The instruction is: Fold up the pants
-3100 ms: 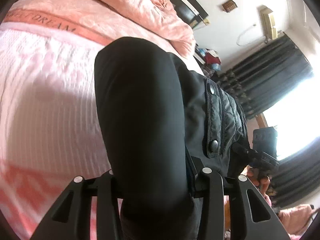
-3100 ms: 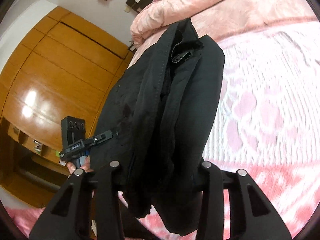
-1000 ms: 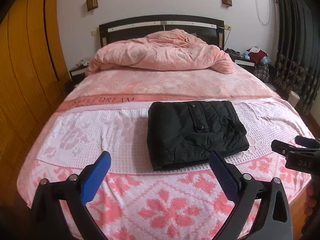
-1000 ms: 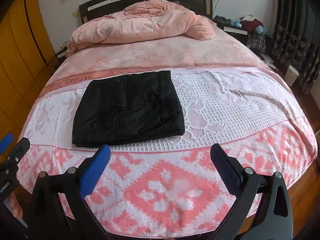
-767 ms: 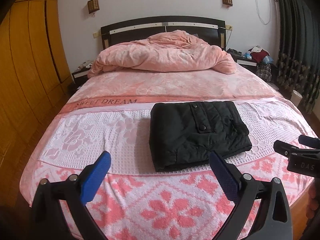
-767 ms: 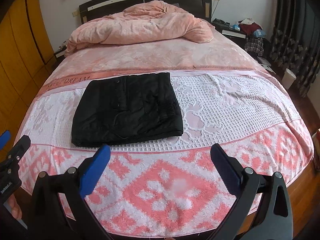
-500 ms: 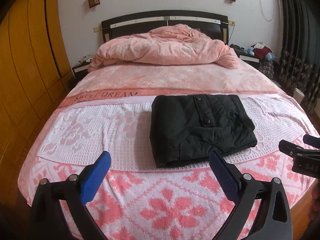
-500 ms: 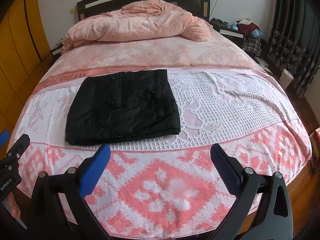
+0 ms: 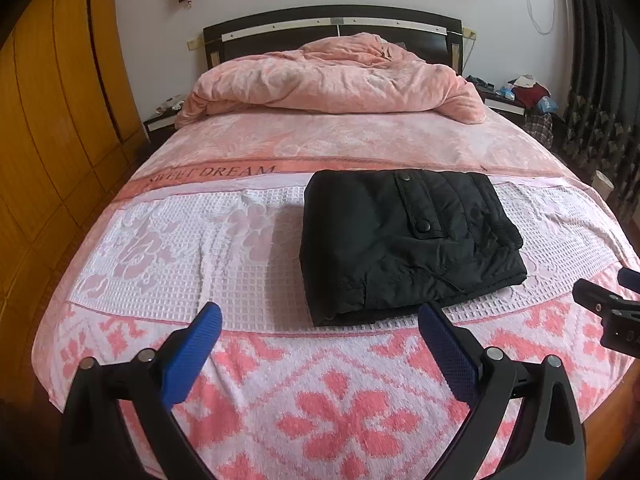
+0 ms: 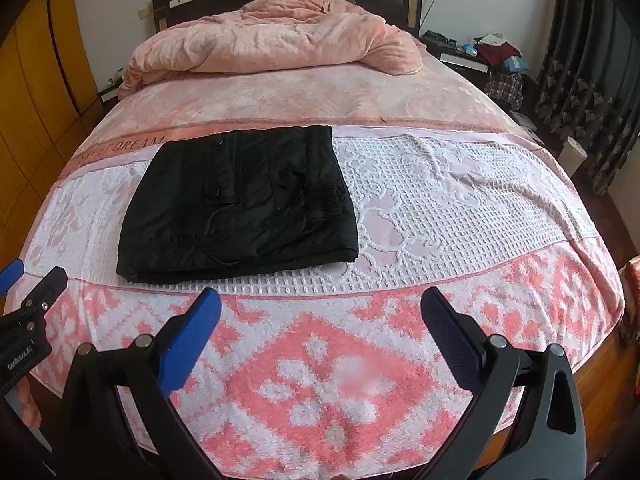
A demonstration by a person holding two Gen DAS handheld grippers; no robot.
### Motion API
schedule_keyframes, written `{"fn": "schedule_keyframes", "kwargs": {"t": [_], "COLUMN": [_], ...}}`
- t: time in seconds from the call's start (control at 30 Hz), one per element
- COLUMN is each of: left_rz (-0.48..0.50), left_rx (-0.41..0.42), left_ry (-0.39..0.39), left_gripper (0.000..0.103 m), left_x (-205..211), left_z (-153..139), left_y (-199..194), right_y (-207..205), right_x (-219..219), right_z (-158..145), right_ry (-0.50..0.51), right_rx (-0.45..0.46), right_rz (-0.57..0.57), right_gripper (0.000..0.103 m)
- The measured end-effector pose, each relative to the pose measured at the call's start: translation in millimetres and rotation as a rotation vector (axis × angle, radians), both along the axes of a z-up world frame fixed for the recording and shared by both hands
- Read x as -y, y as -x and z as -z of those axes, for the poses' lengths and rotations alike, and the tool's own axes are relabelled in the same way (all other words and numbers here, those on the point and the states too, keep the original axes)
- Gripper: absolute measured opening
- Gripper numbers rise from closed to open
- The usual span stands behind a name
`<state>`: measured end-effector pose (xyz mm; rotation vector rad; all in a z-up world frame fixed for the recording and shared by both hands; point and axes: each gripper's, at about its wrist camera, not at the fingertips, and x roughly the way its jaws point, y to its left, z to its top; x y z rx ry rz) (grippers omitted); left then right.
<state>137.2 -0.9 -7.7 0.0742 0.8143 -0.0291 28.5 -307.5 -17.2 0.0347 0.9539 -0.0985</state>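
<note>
We are holding both grippers, left [image 9: 318, 326] and right [image 10: 320, 312], jaws spread wide and gripping nothing, above the bed's [image 9: 248, 364] foot. The black quilted pants [image 9: 404, 240] are lying folded in a squarish stack on the waffle-textured white-and-pink towel [image 10: 460, 216].

Black pants [image 9: 404, 240], pink-and-white floral blanket [image 9: 248, 364], blue-tipped left claw [image 9: 320, 340]
</note>
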Motion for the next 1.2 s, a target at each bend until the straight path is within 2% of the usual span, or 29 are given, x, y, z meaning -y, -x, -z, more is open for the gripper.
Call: {"fn": "schedule_keyframes", "kwargs": {"t": [1.2], "left_rz": [-0.005], "left_rx": [-0.006], "left_ry": [0.022], "left_gripper": [0.099], "left_x": [-2], "left_z": [5], "left_y": [-1], "right_y": [-9], "right_x": [4], "right_z": [11], "right_ry": [-0.001], "right_rx": [-0.024], "right_rz": [-0.024], "right_gripper": [0.1]}}
